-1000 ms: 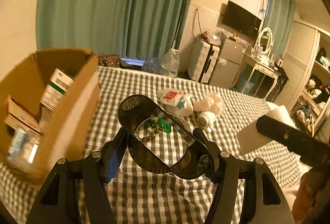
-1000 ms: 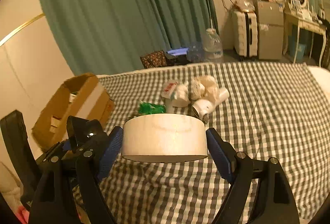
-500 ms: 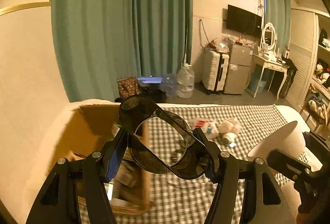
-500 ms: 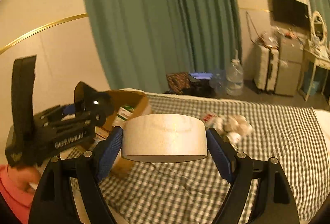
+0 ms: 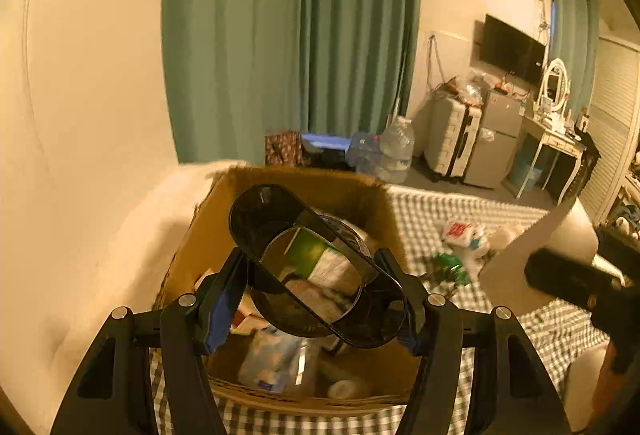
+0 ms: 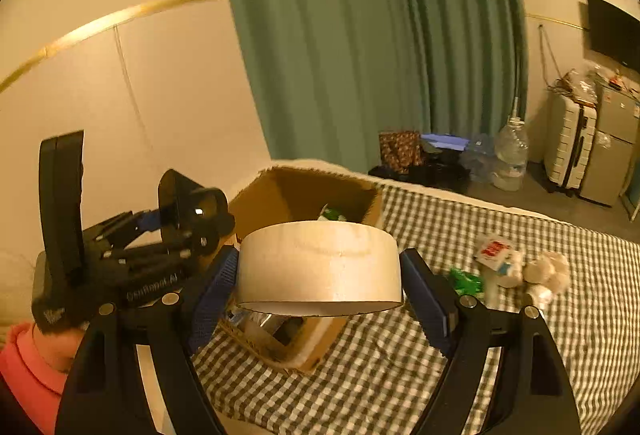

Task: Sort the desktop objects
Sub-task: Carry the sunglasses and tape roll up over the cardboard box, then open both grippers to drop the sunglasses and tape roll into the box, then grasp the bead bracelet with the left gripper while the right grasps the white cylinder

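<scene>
Above the open cardboard box (image 5: 320, 195) on the checked bedcover (image 6: 500, 235), the left claw (image 5: 320, 287) clamps a dark translucent oval plastic organizer (image 5: 316, 263). Beside it, the right claw (image 6: 320, 275) grips a wide, smooth pale tape roll (image 6: 320, 267).

The left gripper (image 5: 320, 299) clamps a dark, see-through oval plastic holder (image 5: 316, 267) above an open brown cardboard box (image 5: 200, 247). The box stands on a green-and-white checked cloth (image 5: 424, 207) and holds several packets.
</scene>
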The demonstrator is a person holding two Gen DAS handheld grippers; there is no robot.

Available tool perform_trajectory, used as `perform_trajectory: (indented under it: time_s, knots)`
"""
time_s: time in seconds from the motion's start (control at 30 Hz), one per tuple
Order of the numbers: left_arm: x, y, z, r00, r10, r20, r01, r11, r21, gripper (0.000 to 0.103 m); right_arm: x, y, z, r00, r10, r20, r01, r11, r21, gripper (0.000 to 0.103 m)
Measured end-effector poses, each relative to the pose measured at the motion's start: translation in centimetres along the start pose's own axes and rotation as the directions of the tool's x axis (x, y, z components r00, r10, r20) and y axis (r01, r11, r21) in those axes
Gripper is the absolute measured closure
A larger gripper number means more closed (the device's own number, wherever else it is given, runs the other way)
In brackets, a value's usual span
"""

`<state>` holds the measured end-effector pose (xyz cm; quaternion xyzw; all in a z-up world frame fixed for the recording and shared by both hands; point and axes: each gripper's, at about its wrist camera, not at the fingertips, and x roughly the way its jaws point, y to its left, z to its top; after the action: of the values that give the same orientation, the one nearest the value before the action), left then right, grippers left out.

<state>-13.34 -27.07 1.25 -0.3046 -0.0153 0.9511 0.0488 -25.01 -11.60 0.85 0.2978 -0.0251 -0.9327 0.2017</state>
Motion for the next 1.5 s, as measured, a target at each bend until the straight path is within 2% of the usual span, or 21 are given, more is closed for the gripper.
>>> perform_trajectory:
  time_s: [0.27,0.4,0.47,0.5,0.53,0.6,0.7,0.8,0.87,0.93,1.0,1.07,1.17,1.27,1.4,1.5]
  knots:
    - [4.1,4.2,-3.0,0.996,-0.022,-0.083,0.014,0.996,-0.091,0.037,8.1,0.8,1.2,0.997,0.043,-0.062,-0.039,0.997,0.071,0.022]
    - [4.7,4.5,-3.6,0.996,0.005,-0.094,-0.011,0.998,-0.066,0.036,10.5,1.2,2.4,0.997,0.061,-0.043,-0.055,0.99,0.126,0.021]
    - [4.7,4.2,-3.7,0.994,0.029,-0.101,-0.035,0.998,-0.052,0.03,11.2,0.9,2.8,0.997,0.057,-0.044,-0.048,0.984,0.172,0.017]
    - [4.6,4.1,-3.7,0.994,0.033,-0.104,-0.039,0.998,-0.053,0.021,11.2,0.9,2.9,0.998,0.049,-0.043,-0.04,0.982,0.184,0.016]
    - [4.4,4.0,-3.7,0.994,0.034,-0.1,-0.04,0.998,-0.054,0.015,11.0,0.7,2.9,0.998,0.049,-0.031,-0.042,0.979,0.199,0.016]
    - [4.1,3.8,-3.8,0.996,0.036,-0.08,-0.04,0.998,-0.052,0.012,10.1,0.8,2.9,0.998,0.064,-0.007,-0.061,0.974,0.22,0.016]
    - [3.3,2.7,-4.0,0.996,0.048,-0.081,-0.051,0.998,-0.039,0.012,7.9,-0.6,2.2,0.998,0.06,0.009,-0.06,0.963,0.263,0.016]
    - [1.9,0.8,-3.3,0.998,0.041,-0.044,-0.041,0.999,0.0,0.01,4.6,-2.9,0.9,1.0,0.03,0.011,-0.031,0.961,0.274,0.016]
    - [0.6,-1.4,-3.0,0.999,0.039,-0.021,-0.037,0.998,0.055,0.006,1.6,-5.4,-0.5,0.999,-0.043,0.015,0.038,0.965,0.259,0.016]
    - [-0.9,-4.2,-2.6,1.0,0.006,0.0,-0.006,0.996,0.091,0.003,-1.3,-8.2,-1.9,0.991,-0.136,0.012,0.129,0.962,0.242,0.016]
    - [-2.1,-6.6,-2.4,0.999,-0.053,0.007,0.052,0.994,0.095,0.001,-4.2,-11.0,-3.5,0.971,-0.237,0.01,0.228,0.945,0.233,0.016]
    - [-2.6,-9.1,-2.5,0.994,-0.107,-0.006,0.107,0.99,0.089,0.0,-6.7,-13.7,-5.0,0.938,-0.346,0.013,0.334,0.915,0.226,0.016]
    - [-1.6,-13.1,-3.1,0.987,-0.144,-0.065,0.151,0.983,0.109,0.0,-9.2,-17.6,-7.3,0.911,-0.413,-0.005,0.4,0.877,0.267,0.016]
    - [0.1,-16.7,-4.1,0.988,-0.128,-0.088,0.139,0.983,0.122,0.0,-10.4,-20.7,-9.3,0.907,-0.421,-0.022,0.404,0.852,0.334,0.016]
    - [3.4,-19.7,-5.7,0.984,-0.13,-0.118,0.137,0.989,0.058,0.0,-10.3,-23.4,-11.8,0.908,-0.417,-0.037,0.398,0.832,0.386,0.016]
    - [6.8,-21.6,-6.7,0.97,-0.181,-0.162,0.19,0.981,0.041,0.0,-9.1,-24.7,-12.9,0.91,-0.409,-0.061,0.398,0.825,0.402,0.016]
